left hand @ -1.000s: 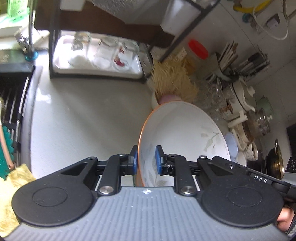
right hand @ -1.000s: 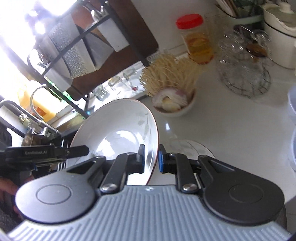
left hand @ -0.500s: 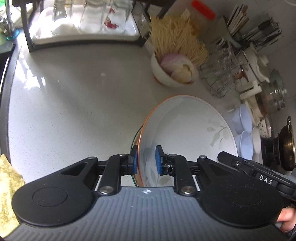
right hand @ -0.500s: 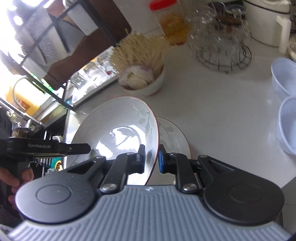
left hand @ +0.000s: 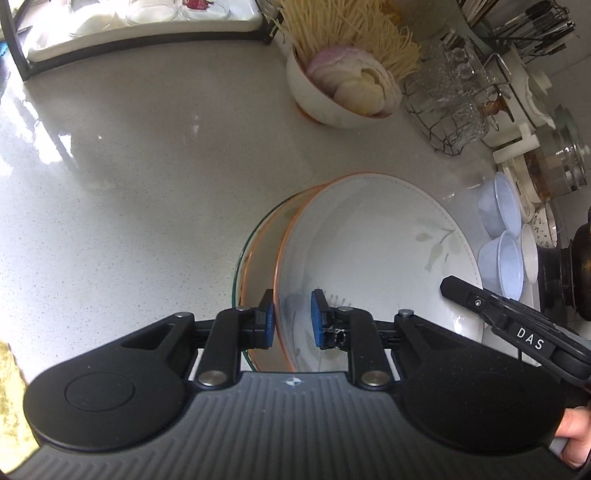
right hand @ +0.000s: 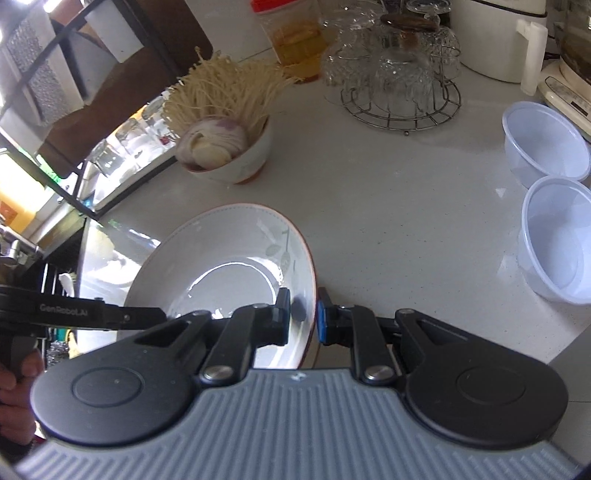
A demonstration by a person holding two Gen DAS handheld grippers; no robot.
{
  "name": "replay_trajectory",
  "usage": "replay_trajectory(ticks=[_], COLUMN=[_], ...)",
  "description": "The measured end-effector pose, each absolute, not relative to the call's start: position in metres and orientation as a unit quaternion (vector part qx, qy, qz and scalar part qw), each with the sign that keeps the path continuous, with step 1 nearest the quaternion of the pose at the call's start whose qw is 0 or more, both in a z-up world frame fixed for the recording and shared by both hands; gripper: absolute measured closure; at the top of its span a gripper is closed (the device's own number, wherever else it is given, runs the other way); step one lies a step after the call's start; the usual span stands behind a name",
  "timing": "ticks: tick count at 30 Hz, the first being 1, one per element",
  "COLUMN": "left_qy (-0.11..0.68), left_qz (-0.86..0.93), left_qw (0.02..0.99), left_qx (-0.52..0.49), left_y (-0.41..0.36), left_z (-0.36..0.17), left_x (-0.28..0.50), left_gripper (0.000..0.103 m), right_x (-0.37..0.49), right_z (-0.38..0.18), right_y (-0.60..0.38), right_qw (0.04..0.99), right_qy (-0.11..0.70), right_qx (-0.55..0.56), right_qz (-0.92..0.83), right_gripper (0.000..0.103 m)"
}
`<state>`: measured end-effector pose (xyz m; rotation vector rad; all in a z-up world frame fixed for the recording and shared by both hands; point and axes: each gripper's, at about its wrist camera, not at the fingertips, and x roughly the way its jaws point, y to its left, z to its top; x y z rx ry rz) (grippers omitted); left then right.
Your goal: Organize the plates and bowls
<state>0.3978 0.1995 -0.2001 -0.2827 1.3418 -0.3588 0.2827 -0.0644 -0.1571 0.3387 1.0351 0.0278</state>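
A white deep plate (left hand: 369, 258) with an orange rim and a leaf motif is held between both grippers, tilted, low over the counter. My left gripper (left hand: 291, 319) is shut on its near-left rim. My right gripper (right hand: 303, 314) is shut on the opposite rim of the same plate (right hand: 229, 266). Under it on the counter lies a second orange-rimmed plate (left hand: 258, 266), showing only as a crescent at the left. The held plate hides this lower plate in the right wrist view. One of the right gripper's fingers (left hand: 480, 302) reaches in over the plate's far side.
A bowl of sliced onion and enoki mushrooms (left hand: 343, 92) stands behind the plates. A wire rack of glasses (right hand: 402, 81) is at the back right. Two translucent plastic bowls (right hand: 546, 147) (right hand: 561, 236) sit near the counter's right edge. A black rack with a white tray (left hand: 140, 22) is at the back left.
Both grippers have come down with the plate, which now hangs just over the second plate on the counter. Both grips are unchanged.
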Motion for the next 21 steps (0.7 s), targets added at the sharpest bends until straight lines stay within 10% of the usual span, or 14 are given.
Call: replay_trajectory(ticks=[21], left_qy=[0.643], left_qz=[-0.135], left_qw=[0.743], left_qx=[-0.126], left_y=[0.196], left_z=[-0.204], left_x=[0.399], left_gripper=[0.077], right_x=[0.294], right_z=[-0.182], right_y=[-0.056], right_qw=[0.849], right_qy=[0.508], right_qx=[0.139], right_qz=[0.026], right_gripper=[0.076])
